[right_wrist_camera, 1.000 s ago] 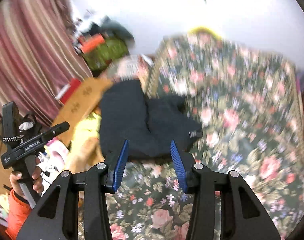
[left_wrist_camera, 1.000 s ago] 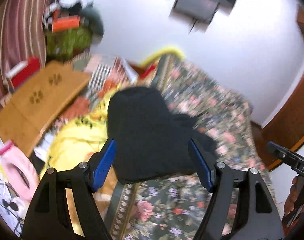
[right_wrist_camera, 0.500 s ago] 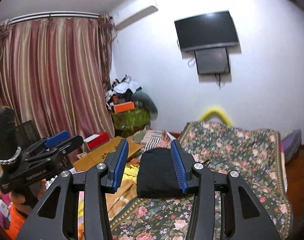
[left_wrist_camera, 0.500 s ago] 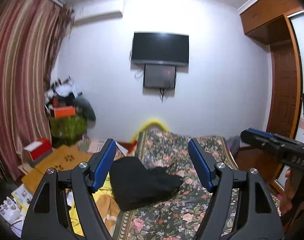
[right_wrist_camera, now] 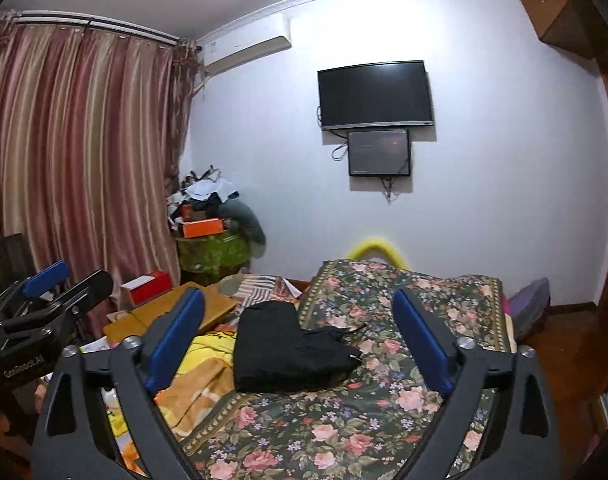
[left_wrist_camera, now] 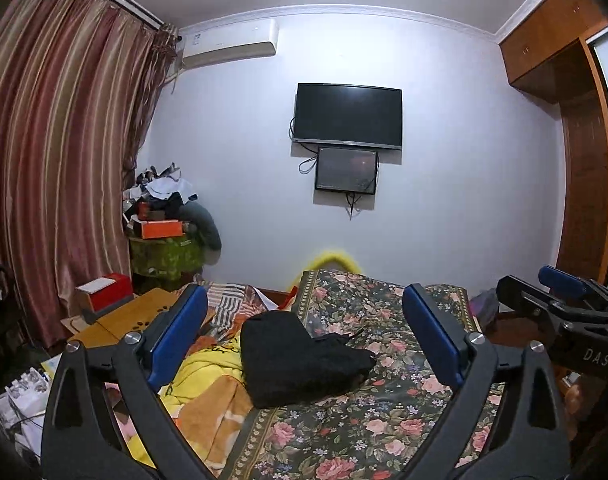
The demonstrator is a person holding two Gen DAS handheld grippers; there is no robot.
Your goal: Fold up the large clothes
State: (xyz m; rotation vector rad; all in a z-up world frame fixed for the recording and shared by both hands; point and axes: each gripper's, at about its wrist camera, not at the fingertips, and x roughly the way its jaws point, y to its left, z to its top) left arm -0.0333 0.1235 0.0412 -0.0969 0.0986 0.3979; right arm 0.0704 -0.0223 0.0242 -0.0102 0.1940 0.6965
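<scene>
A folded black garment (left_wrist_camera: 300, 360) lies on the floral bedspread (left_wrist_camera: 368, 432), near its left edge; it also shows in the right wrist view (right_wrist_camera: 288, 350). My left gripper (left_wrist_camera: 304, 340) is open and empty, held well back from and above the garment. My right gripper (right_wrist_camera: 298, 342) is open and empty, also back from it. The right gripper's body shows at the right edge of the left wrist view (left_wrist_camera: 560, 316). The left gripper's body shows at the left of the right wrist view (right_wrist_camera: 44, 312).
A yellow and orange blanket (left_wrist_camera: 208, 388) lies left of the bedspread. A low wooden table (left_wrist_camera: 124, 320) with a red box (left_wrist_camera: 104, 296) stands further left. A cluttered green stand (left_wrist_camera: 168, 252), striped curtains (left_wrist_camera: 56, 168), a wall TV (left_wrist_camera: 348, 116) and a wooden wardrobe (left_wrist_camera: 584, 200) ring the room.
Both grippers have pulled back and tilted up from close over the black garment, which stays on the bed. The right gripper's jaws have opened wider.
</scene>
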